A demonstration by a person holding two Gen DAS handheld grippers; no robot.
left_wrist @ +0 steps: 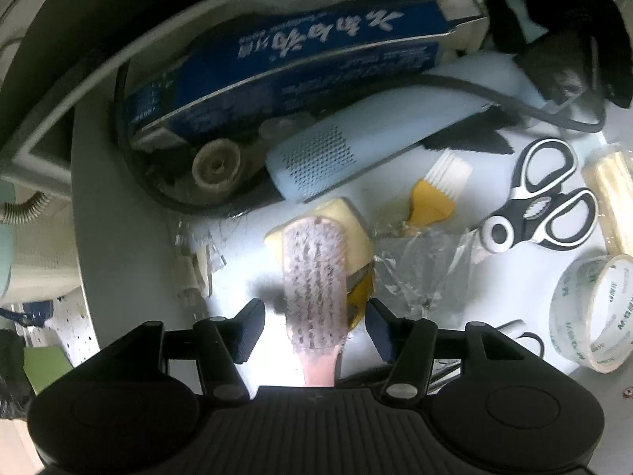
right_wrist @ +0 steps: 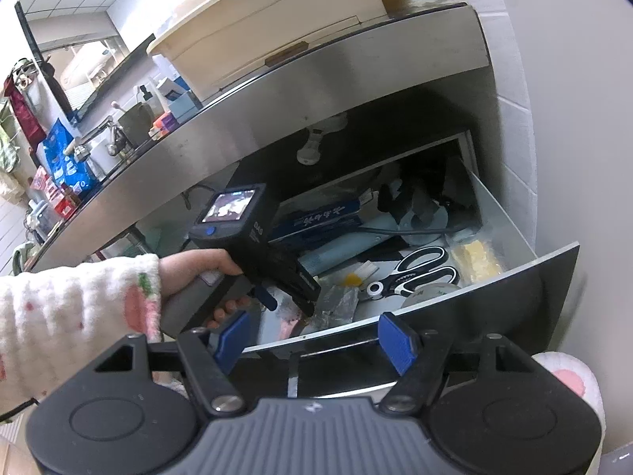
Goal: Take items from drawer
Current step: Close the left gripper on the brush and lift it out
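The drawer (right_wrist: 514,229) stands pulled open and full of items. In the left wrist view my left gripper (left_wrist: 314,326) is open, low inside the drawer, its jaws either side of a pink brush (left_wrist: 314,289) lying bristles up, not touching it. The brush rests partly on a yellow sponge (left_wrist: 348,217). In the right wrist view the left gripper (right_wrist: 304,301) reaches into the drawer's front left. My right gripper (right_wrist: 312,340) is open and empty, held outside the drawer front (right_wrist: 474,316).
The drawer also holds black-and-white scissors (left_wrist: 542,194), a tape roll (left_wrist: 593,312), a yellow pastry brush (left_wrist: 435,194), crumpled clear plastic (left_wrist: 419,265), a blue box (left_wrist: 285,63), a pale blue device (left_wrist: 356,142) with a black cable, and a yellow packet (left_wrist: 613,198). A steel counter (right_wrist: 277,91) overhangs it.
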